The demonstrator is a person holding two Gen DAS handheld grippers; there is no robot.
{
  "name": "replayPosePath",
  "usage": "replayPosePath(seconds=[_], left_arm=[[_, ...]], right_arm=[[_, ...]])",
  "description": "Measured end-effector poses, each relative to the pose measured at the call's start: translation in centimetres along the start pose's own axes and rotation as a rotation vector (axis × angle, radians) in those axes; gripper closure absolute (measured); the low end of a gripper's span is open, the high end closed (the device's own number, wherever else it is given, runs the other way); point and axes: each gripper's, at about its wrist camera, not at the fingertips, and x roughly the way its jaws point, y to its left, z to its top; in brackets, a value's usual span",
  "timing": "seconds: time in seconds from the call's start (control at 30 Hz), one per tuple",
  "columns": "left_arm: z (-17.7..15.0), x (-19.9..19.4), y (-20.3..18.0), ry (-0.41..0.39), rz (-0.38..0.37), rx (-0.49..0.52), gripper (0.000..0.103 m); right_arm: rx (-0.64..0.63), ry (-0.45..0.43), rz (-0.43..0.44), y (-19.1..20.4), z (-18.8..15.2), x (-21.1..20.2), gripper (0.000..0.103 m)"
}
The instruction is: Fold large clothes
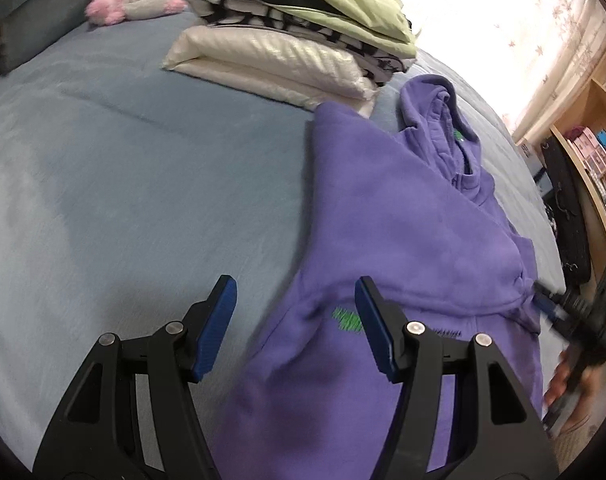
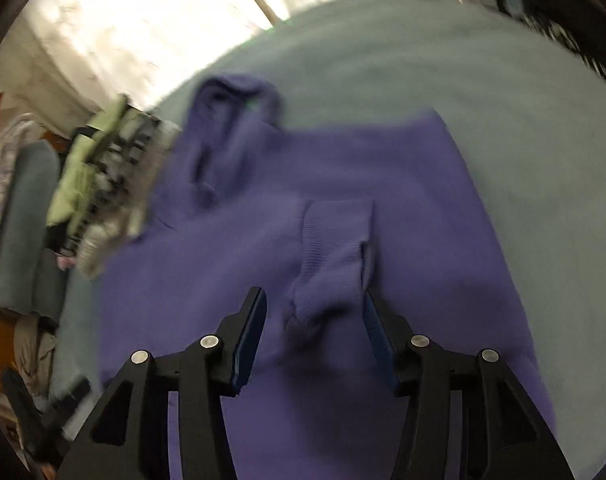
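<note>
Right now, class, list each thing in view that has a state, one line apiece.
Purple hoodie: partly folded, sleeve cuff laid across the body.
Clothes stack: folded, piled.
Left gripper: jaws open, empty.
Right gripper: jaws open above the cuff, gripping nothing.

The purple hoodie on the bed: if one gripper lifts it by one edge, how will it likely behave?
The hoodie will probably be floppy: it lies flat and its cuff is crumpled. It looks like thick fleece, so likely rather heavy for cloth. Its folded sleeve may fall open when lifted.
</note>
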Motion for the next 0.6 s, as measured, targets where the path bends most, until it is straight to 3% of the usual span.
replayPosePath(seconds=[0.1, 0.23, 0.33, 0.37, 0.4, 0.43, 0.47, 0.6], left_arm=[[1.6, 2.1, -1.2, 0.036, 0.01, 0.026, 0.045], [3.1, 5.7, -3.4, 0.112, -0.004, 0.05, 0.045], [3.7, 7.8, -4.7, 0.147, 0.031, 0.062, 0.045], [3.8, 8.4, -5.0, 0.149, 0.041, 0.066, 0.049], [3.9, 8.8, -5.2, 0.143, 0.055, 0.072, 0.06], [4.1, 8.8, -5.2, 0.131, 0.07, 0.08, 0.08], [4.4, 8.6, -5.0, 0.117, 0.054, 0.075, 0.087], [4.6, 6.9, -2.6, 0.019, -0.007, 0.024, 0.091]], right_arm=[[0.033, -0.012, 0.052, -1.4, -0.4, -0.4, 0.052], [0.008, -0.029, 0.061, -2.0, -0.5, 0.0, 0.048], [-0.012, -0.021, 0.071, -1.9, -0.7, 0.3, 0.047], [-0.018, -0.018, 0.08, -1.7, -0.8, 0.5, 0.047], [-0.025, -0.015, 0.086, -1.7, -1.0, 0.5, 0.047], [-0.037, -0.011, 0.092, -1.1, -1.0, 0.9, 0.047], [-0.052, -0.01, 0.102, -0.4, -1.0, 1.2, 0.047], [-0.131, -0.009, 0.169, 2.9, -1.2, 1.9, 0.047]])
